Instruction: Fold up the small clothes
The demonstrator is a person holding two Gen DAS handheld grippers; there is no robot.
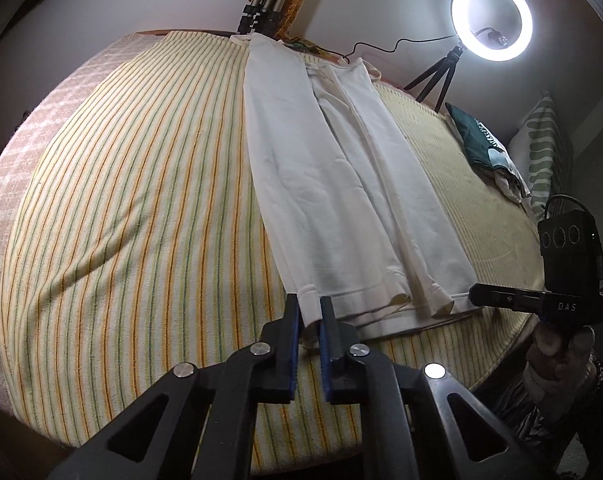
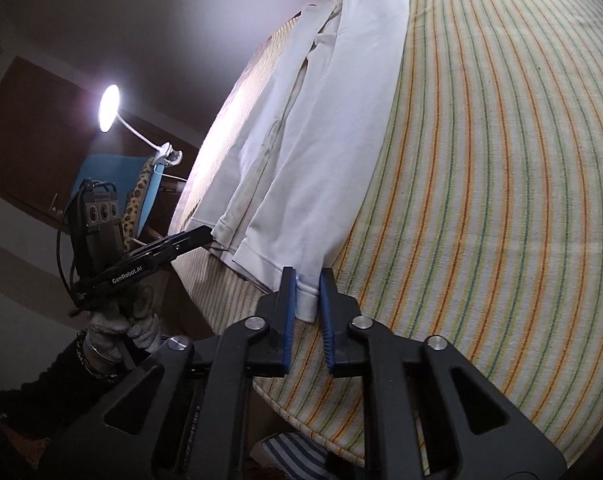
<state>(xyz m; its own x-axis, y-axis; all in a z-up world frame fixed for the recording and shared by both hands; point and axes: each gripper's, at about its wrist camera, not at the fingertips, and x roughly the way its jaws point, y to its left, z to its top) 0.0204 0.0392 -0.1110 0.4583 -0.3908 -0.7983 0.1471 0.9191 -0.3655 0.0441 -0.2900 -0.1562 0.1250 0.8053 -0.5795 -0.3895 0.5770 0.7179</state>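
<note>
**Item:** white garment (image 1: 321, 184), long-sleeved, with both sleeves laid lengthwise over the body. It lay flat on the striped bed cover (image 1: 121, 200), running from the frame's upper centre to the lower centre in the left wrist view. Its ribbed hem was at the near edge of the bed.

**Left gripper** (image 1: 309, 312): lower centre of its own view. The jaws were drawn narrow with the sleeve cuff (image 1: 307, 304) filling the gap between the blue pads. It was judged to be pinching the cuff.

**Right gripper** (image 2: 306, 304): lower centre of its own view. The jaws were narrow about a ribbed cuff corner (image 2: 306, 300). The cloth touched one pad, and a sliver of gap showed at the other. Whether it was clamped could not be told.

**Surroundings:** a ring light (image 1: 491, 18) stood at upper right, and a dark green folded cloth (image 1: 477, 140) lay at right, well apart from the garment.

**Step in hand (judgement):** the sleeves were already folded in. The near end was being taken at its two corners for the crosswise fold.

**Next move calls for (judgement):**
- a firm grip on both corners
- lifting both ends level together
- carrying the hem toward the collar at the frame's top
- laying it down square, without dragging the sleeves out of line
</note>
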